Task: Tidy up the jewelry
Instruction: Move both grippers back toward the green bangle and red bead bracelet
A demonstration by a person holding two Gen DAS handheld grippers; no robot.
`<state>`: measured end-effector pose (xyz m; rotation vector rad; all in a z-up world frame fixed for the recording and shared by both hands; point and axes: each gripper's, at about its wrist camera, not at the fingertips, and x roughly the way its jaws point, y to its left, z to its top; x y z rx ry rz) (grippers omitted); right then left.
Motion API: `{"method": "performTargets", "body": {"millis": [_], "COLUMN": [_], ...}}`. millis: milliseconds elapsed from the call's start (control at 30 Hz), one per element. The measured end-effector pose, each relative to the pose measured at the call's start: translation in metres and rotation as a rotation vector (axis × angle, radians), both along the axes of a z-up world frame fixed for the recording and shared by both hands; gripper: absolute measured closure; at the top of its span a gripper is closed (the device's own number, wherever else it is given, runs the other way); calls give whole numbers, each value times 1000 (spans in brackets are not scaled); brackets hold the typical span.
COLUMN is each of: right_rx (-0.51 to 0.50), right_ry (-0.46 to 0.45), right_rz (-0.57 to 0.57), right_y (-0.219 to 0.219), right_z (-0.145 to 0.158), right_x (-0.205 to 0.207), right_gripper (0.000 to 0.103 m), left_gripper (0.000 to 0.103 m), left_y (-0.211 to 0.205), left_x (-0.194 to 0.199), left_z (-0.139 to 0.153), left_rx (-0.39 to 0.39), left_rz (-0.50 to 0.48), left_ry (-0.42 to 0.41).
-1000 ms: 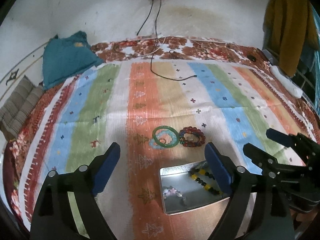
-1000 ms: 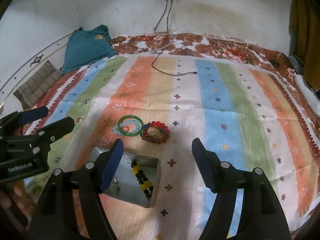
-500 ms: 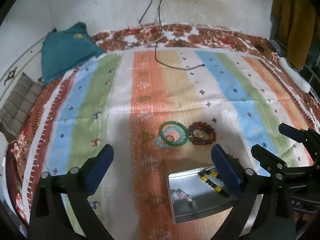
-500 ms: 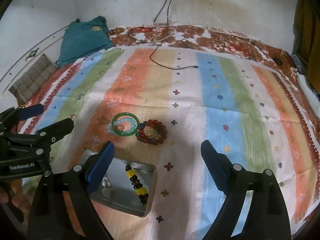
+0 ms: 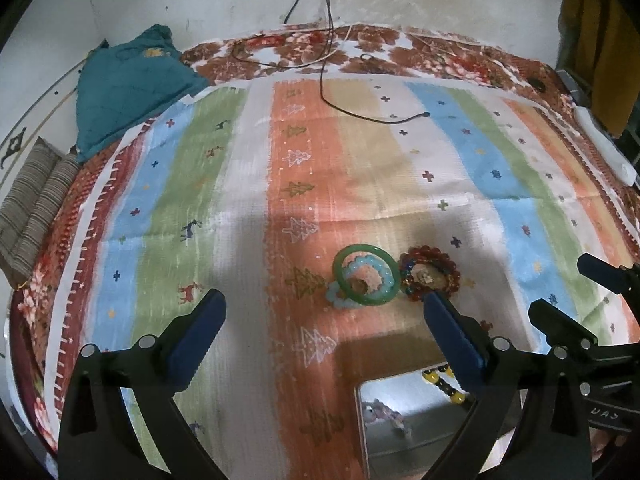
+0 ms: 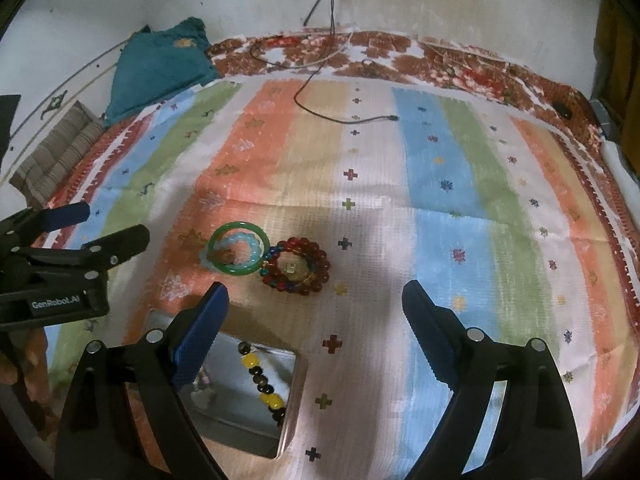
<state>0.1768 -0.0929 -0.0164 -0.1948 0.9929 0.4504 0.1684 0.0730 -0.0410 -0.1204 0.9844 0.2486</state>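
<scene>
Jewelry lies on the striped cloth (image 6: 440,168): green bangle (image 6: 237,248) touching red bead bracelet (image 6: 298,266), metal tin (image 6: 292,408) nearer, holding a yellow-black bead strand (image 6: 262,380). Left gripper (image 5: 320,332) and right gripper (image 6: 316,320) both gape, empty; a black cable (image 6: 340,118) trails beyond.

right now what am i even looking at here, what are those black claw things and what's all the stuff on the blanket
Those claws are two hand-held grippers, each with a camera looking along its blue-padded fingers. One picture is from the left gripper, the other from the right gripper; both are open and hold nothing. On the striped blanket lie a green bangle over a pale blue bead bracelet, and beside them a red bead bracelet. A metal tin holds a yellow-and-black bead string.
</scene>
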Motion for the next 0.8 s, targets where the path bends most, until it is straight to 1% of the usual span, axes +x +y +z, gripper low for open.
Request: {"method": "performTargets", "body": {"millis": [133,267,400,800], "right_rx": [-16,-29,-26,-53], "right_ry": [27,66,111,192], "right_rz": [-1,4,-15,-39], "right_y": [3,6,7,16], "right_z": [-10,-21,-32,-61], "right_x": [11,20,30,54], "right_gripper": [13,13,13,13], "left_gripper": [6,6,6,7], "left_y": [7,14,17,24], "left_x": [9,17,25,50], "left_z": [-6,-12,-18,-41], "left_rx": [4,-9,-19,-35], "left_rz": [29,40,40,25], "left_ry": [18,28,43,119]}}
